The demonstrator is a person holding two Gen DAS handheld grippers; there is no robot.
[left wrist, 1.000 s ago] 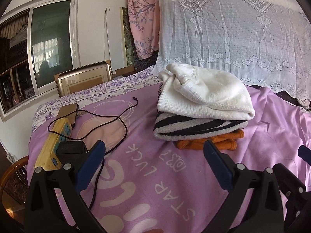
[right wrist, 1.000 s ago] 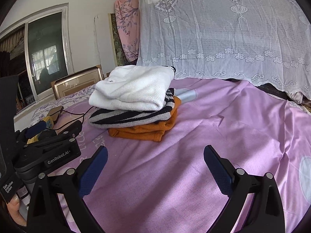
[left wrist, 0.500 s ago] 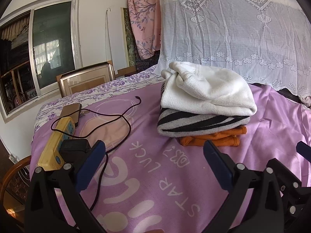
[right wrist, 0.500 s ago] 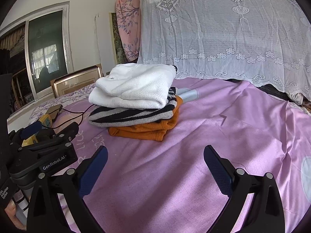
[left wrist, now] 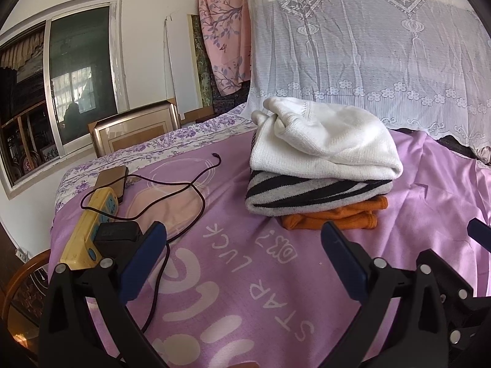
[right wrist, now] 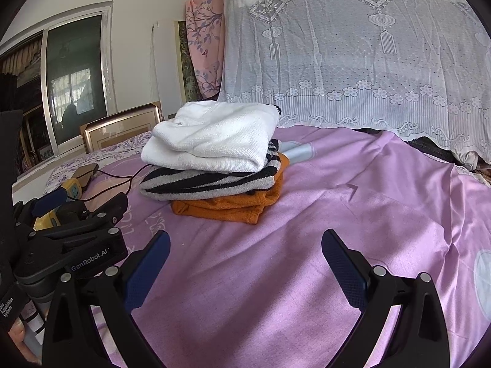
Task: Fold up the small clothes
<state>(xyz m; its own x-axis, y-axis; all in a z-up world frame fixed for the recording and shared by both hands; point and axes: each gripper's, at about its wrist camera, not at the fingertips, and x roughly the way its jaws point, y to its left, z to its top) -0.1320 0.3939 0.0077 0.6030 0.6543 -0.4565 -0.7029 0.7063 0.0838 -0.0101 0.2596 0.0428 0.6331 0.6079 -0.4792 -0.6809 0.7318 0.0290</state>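
A stack of folded clothes rests on the pink bedsheet (left wrist: 233, 276) (right wrist: 307, 245). On top lies a white knit garment (left wrist: 325, 144) (right wrist: 214, 135), under it a black-and-grey striped one (left wrist: 307, 193) (right wrist: 208, 184), and at the bottom an orange one (left wrist: 334, 217) (right wrist: 233, 208). My left gripper (left wrist: 242, 257) hovers open in front of the stack, nothing between its fingers. Further right, my right gripper (right wrist: 245, 263) is open over bare sheet, also holding nothing. The left gripper's body (right wrist: 70, 230) shows at the left of the right wrist view.
A yellow power strip (left wrist: 89, 230) with a black plug, a dark cable (left wrist: 184, 190) and a brown phone (left wrist: 112, 178) lie on the sheet at the left. A chair back (left wrist: 135, 128) and window stand behind. A white lace cloth (left wrist: 368, 46) hangs at the back.
Both grippers have drawn back and risen slightly; the stack sits a little farther off and higher in both views. Neither gripper's opening changed.
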